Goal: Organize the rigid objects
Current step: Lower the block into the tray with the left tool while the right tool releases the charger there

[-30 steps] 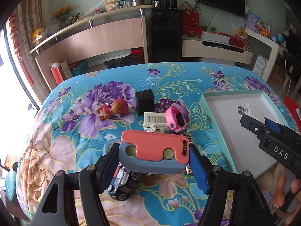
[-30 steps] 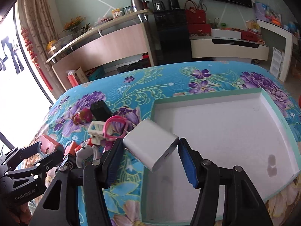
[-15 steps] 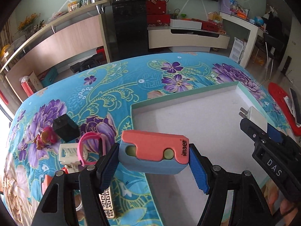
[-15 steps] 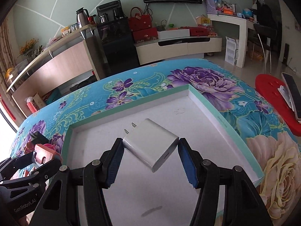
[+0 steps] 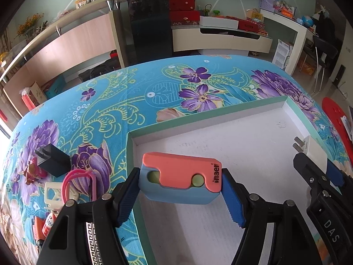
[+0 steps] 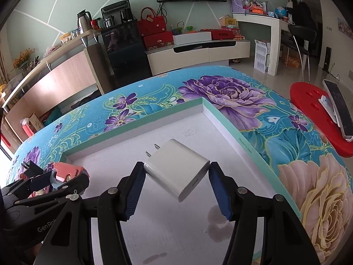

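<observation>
Over the white tray (image 5: 253,145), the left tool (image 5: 179,187) clamps a coral-and-blue toy (image 5: 181,181) and the right tool (image 6: 176,172) a white charger (image 6: 176,169); best lowered flat and well apart before release.

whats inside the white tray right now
Nothing rests inside the tray that I can see: bare white floor with a faint stain. The white charger and pink-blue block are held above it, hiding patches.
</observation>
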{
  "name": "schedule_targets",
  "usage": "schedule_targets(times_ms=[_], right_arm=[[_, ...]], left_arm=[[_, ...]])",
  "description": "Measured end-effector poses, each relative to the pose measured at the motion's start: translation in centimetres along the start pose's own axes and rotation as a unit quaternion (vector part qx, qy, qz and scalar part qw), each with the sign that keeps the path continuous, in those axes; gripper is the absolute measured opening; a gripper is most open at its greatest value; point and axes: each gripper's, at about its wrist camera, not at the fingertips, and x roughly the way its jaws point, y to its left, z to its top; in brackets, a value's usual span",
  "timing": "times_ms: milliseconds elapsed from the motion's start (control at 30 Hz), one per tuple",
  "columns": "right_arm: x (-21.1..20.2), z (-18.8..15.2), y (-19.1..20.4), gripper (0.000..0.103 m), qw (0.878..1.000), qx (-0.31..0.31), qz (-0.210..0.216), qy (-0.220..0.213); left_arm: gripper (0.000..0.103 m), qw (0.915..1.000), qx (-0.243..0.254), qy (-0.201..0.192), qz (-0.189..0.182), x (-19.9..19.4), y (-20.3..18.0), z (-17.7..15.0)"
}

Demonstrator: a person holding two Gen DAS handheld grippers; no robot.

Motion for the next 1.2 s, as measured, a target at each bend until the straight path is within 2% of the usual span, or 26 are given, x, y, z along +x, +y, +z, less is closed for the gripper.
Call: schedule_targets(times_ms=[233,333,600,667,767,933,1000,1200], right_arm=[[0.3,-0.1,0.2,0.061,1.0,-0.004,0.0,0.007],[0.4,-0.1,0.3,0.061,1.0,-0.006,-0.005,0.009],[-0.1,0.2,0.3,0.063,1.0,-0.001,-0.003,-0.002],[-0.2,0.3,0.4,0.067,1.0,0.001,0.003,0.0],[-0.4,0.3,0.9,0.076,1.0,-0.001,0.01,-0.002],[-0.5,0.2,3.0,0.078,0.999,-0.02,0.042,-0.002],[-0.6,0.1,4.1,0.086,0.998,-0.031,0.051,-0.001],[-1.2,-0.2,7.3,0.088,0.994,-0.048,0.095,-0.006]], left_arm=[[0.075,1.0,-0.005,-0.004,0.003,0.0,0.4,0.1],[0.087,0.9999,-0.008,-0.01,0.005,-0.4,0.6,0.2],[0.09,0.999,-0.022,-0.034,0.017,-2.8,2.1,0.2],[0.103,0.9982,-0.032,-0.041,0.029,-3.5,3.0,0.1],[0.103,0.9965,-0.043,-0.052,0.049,-4.6,4.5,-0.2],[0.103,0.9922,-0.07,-0.057,0.085,-5.7,7.8,-1.5],[0.103,0.9901,-0.085,-0.057,0.096,-6.1,9.3,-2.1],[0.103,0.9801,-0.14,-0.055,0.129,-6.9,13.3,-4.8]])
